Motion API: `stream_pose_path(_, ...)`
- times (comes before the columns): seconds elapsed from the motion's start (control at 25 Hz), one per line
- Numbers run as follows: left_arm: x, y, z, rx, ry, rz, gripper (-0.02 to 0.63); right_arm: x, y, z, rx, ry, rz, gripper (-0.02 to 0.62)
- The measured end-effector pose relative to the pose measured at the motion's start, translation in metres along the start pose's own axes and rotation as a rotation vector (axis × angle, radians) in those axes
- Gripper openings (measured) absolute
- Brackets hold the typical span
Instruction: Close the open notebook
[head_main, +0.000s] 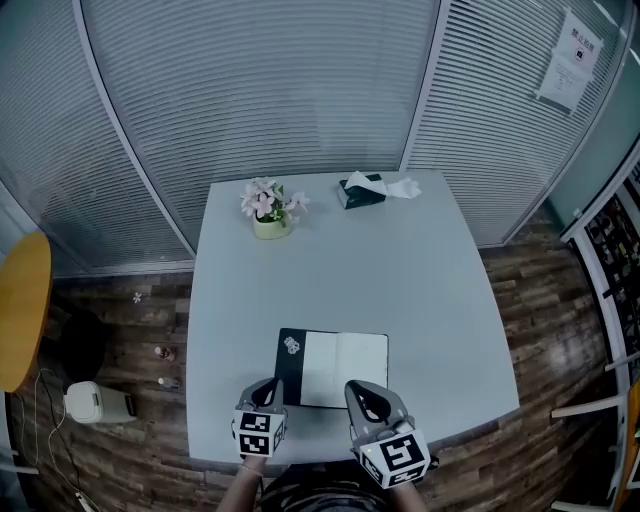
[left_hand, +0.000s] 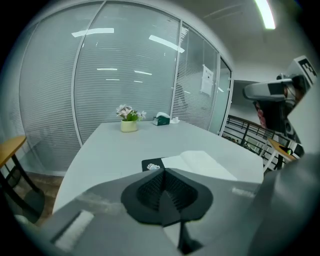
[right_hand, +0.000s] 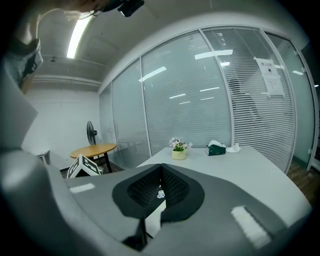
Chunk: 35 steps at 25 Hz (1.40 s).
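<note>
The open notebook (head_main: 340, 368) lies flat near the table's front edge, with white pages and a black left cover bearing a small white sticker. In the left gripper view the notebook (left_hand: 200, 162) shows just beyond the jaws. My left gripper (head_main: 266, 386) hovers at its near left corner, jaws shut and empty (left_hand: 164, 171). My right gripper (head_main: 363, 391) is over the near edge of the white page, its jaws shut with nothing held (right_hand: 161, 168). A sliver of the notebook (right_hand: 153, 222) shows below them.
A flower pot (head_main: 268, 212) and a green tissue box (head_main: 362, 190) stand at the far end of the grey table (head_main: 420, 290). Glass partition walls with blinds close the back. A round wooden table (head_main: 20, 310) and a small white appliance (head_main: 95, 402) are at the left.
</note>
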<state>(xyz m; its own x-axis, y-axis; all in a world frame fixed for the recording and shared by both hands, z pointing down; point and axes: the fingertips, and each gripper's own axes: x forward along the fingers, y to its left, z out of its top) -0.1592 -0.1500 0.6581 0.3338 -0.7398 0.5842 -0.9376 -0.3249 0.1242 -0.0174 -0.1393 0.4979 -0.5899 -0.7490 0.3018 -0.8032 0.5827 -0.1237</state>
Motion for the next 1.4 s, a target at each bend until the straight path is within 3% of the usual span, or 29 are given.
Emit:
stream_pose_path(0.4,0.039,0.017,-0.053,-0.009,0.158,0.025,0.039,-0.008,-0.023,-0.009,0.004,0.026,-0.025,0.0)
stream_pose_path(0.64,0.055,0.025,-0.079,-0.056,0.231,0.055,0.11,-0.004,-0.028,-0.014,0.023,0.04,-0.008,0.0)
stream_pose_path(0.96,0.062,0.028,-0.089,-0.261,0.233,0.059,0.112,-0.001,-0.04,-0.02,0.032,0.06,-0.003,0.0)
stream_pose_path(1.08,0.061,0.03,-0.088,-0.387,0.219,0.039,0.118,0.0,-0.043,-0.022,0.036,0.064,0.005,0.0)
stream_pose_path(1.28,0.053,0.033,-0.077,-0.621,0.139,-0.012,0.119,0.0,-0.047,-0.021,0.037,0.057,0.016,0.0)
stream_pose_path(1.4,0.044,0.033,-0.068,-0.677,0.093,-0.027,0.118,0.001,-0.047,-0.019,0.036,0.055,0.029,0.0)
